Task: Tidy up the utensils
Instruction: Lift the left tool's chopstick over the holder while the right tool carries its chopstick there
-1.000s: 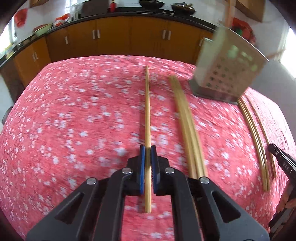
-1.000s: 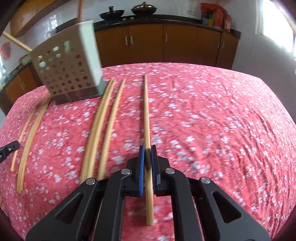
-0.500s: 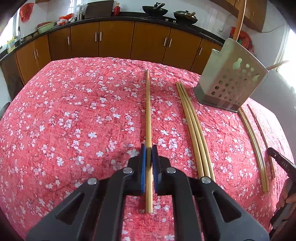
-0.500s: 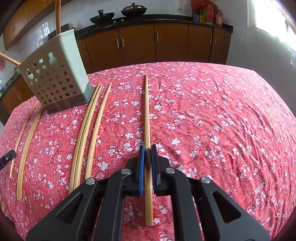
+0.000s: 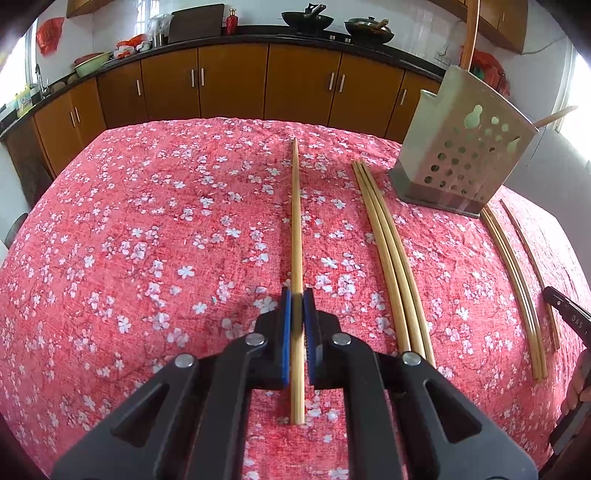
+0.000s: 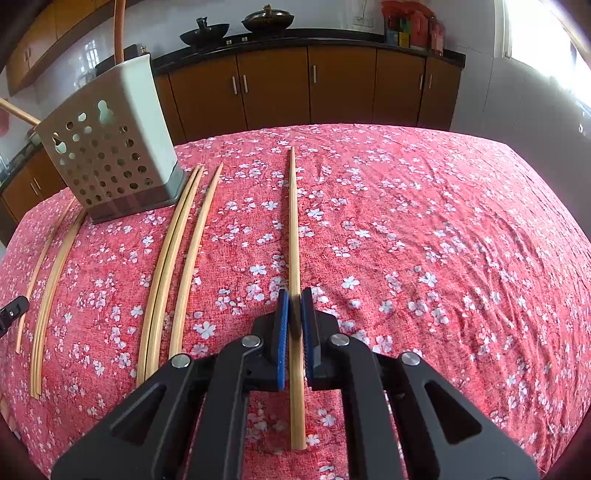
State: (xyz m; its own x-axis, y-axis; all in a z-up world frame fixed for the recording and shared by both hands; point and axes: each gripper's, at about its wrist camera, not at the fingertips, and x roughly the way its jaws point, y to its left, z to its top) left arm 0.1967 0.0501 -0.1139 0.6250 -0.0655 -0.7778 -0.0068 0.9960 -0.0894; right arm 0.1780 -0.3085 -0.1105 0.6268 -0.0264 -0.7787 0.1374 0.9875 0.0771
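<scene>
In the left wrist view my left gripper [image 5: 296, 300] is shut on a long bamboo chopstick [image 5: 296, 221]. It points away over the red flowered cloth [image 5: 147, 240], its butt end sticking out behind the blue pads. My right gripper [image 6: 293, 300] is likewise shut on a second chopstick [image 6: 293, 221]. Between the two stands a perforated grey utensil holder [image 5: 465, 162] [image 6: 110, 147] with wooden handles [image 5: 471, 33] [image 6: 119, 26] rising from it. Loose chopsticks [image 5: 388, 251] [image 6: 173, 251] lie beside its base. I cannot tell whether the held chopsticks rest on the cloth.
More loose chopsticks [image 5: 513, 273] [image 6: 51, 280] lie on the holder's other side. A black part of the other tool and a hand [image 5: 580, 380] show at the left view's right edge. Brown kitchen cabinets [image 5: 295, 85] [image 6: 332, 85] stand behind the table.
A second ago both views were blurred; now they are sharp and steady, with the holder slightly lower in each. Both grippers still clamp their chopsticks in the same place.
</scene>
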